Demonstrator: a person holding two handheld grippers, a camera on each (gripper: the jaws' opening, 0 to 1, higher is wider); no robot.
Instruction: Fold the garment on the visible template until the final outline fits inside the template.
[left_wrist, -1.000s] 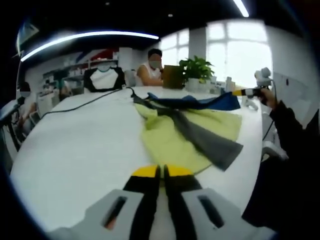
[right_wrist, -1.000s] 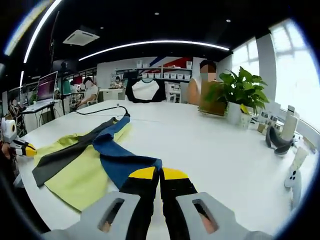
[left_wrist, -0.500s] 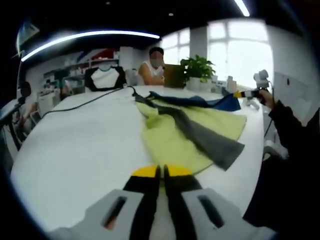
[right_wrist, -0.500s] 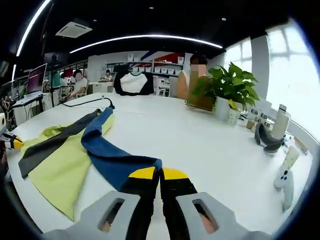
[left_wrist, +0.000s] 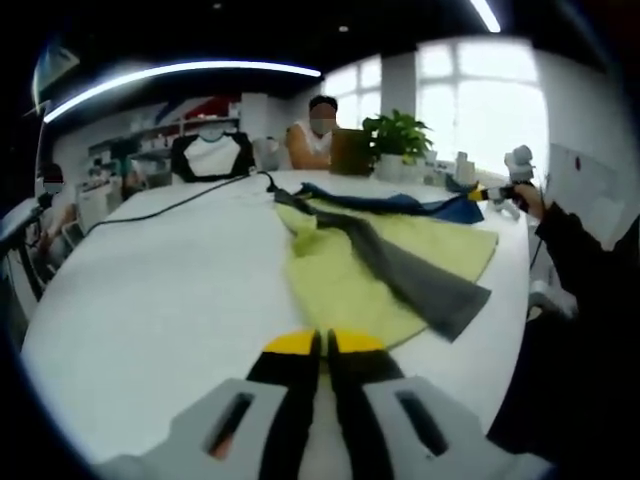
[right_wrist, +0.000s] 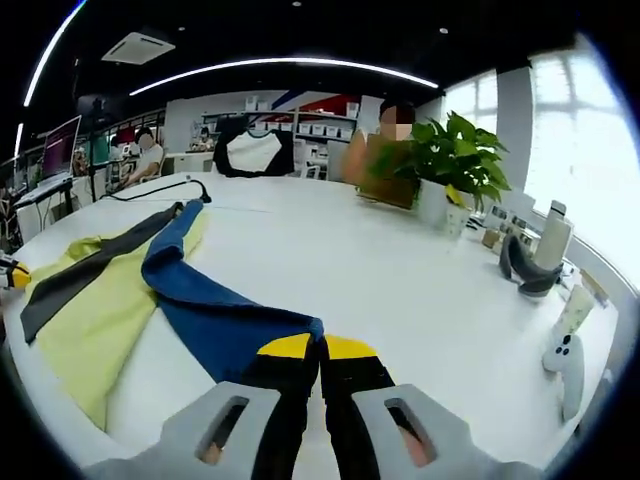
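Garment (left_wrist: 380, 270) lies spread on the white counter (left_wrist: 150, 290), yellow-green body w/ a grey sleeve across it and a blue sleeve (right_wrist: 215, 320) stretched off toward the plant (right_wrist: 455, 160).

Right tool (right_wrist: 318, 347): jaws pinched together on the blue sleeve's end, cloth bunched right at the yellow tips. In left gripper view the same tool (left_wrist: 483, 192) sits at the garment's far edge, near the window side, sleeve pulled taut to it.

Left tool (left_wrist: 324, 342): jaws closed tight, nothing between them, just short of the garment's near hem, over bare counter. In right gripper view its yellow tip (right_wrist: 12, 273) shows beside the yellow-green part.

Black cable (left_wrist: 170, 205) runs across the counter beyond the garment. White handheld device (right_wrist: 562, 362) & dark curved object (right_wrist: 520, 270) lie on the counter past the plant, well apart from the garment.
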